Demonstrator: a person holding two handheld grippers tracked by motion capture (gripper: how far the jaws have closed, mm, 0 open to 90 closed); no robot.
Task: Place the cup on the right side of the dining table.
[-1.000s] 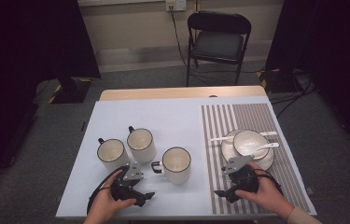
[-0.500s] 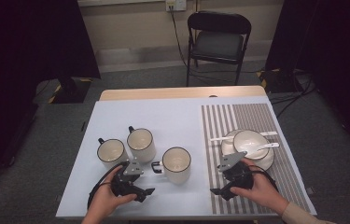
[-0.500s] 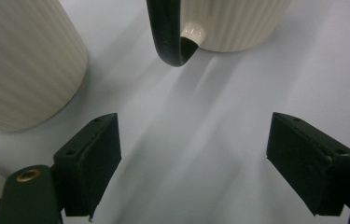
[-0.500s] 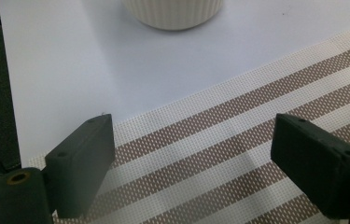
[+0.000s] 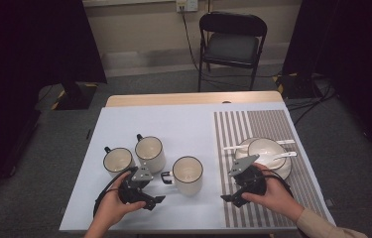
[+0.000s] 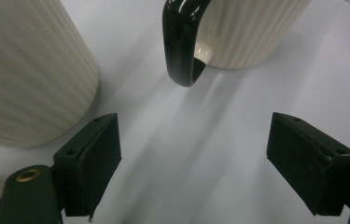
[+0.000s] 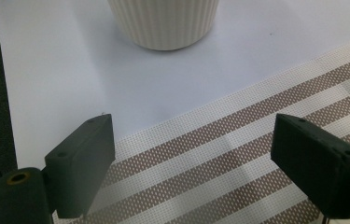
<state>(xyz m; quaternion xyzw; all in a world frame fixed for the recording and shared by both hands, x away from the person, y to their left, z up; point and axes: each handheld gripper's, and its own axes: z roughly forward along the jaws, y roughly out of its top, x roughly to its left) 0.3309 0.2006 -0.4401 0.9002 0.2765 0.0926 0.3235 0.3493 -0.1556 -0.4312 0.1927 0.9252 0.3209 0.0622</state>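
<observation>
Mug (image 5: 188,174) near tabletop's front edge: ceramic, stiff, slick, chips easily; grab handle (image 6: 183,44). Left tongs (image 6: 196,161) wide, right tongs (image 7: 210,163) wide, both empty.

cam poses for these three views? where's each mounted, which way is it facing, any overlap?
High view: above the person's side, looking forward and down at the table; forearms, left gripper and right gripper show.
Left gripper view: rides the left gripper, jaws open, facing the near mug and its handle.
Right gripper view: rides the right gripper, jaws open, over the striped mat.
Shared: the near mug.
</observation>
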